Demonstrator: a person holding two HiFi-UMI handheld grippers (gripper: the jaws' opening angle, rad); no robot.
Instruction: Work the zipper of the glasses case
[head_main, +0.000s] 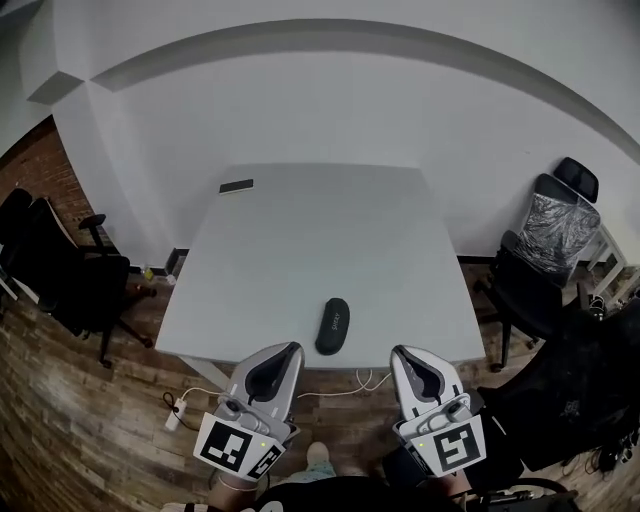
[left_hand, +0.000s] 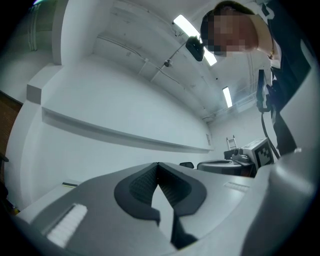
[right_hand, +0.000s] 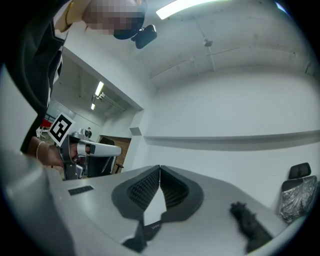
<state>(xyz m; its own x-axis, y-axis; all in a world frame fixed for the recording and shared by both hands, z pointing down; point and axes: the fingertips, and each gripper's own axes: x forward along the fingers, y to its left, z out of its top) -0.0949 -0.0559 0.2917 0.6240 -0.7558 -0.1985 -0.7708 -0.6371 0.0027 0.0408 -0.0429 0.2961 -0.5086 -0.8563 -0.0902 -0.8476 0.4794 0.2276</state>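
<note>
The black glasses case (head_main: 333, 325) lies closed on the white table (head_main: 300, 250), close to its near edge. Both grippers hang in front of that edge, short of the case. My left gripper (head_main: 289, 349) is to the case's lower left and my right gripper (head_main: 401, 353) to its lower right. In the left gripper view the left gripper (left_hand: 158, 164) has its jaws together at the tips with nothing between them. The right gripper (right_hand: 160, 168) looks the same in its own view. The case shows in neither gripper view.
A small flat black object (head_main: 236, 186) lies at the table's far left corner. Black office chairs stand on the wooden floor at the left (head_main: 60, 270) and at the right (head_main: 540, 260). A white cable and plug (head_main: 180, 410) lie under the table's front.
</note>
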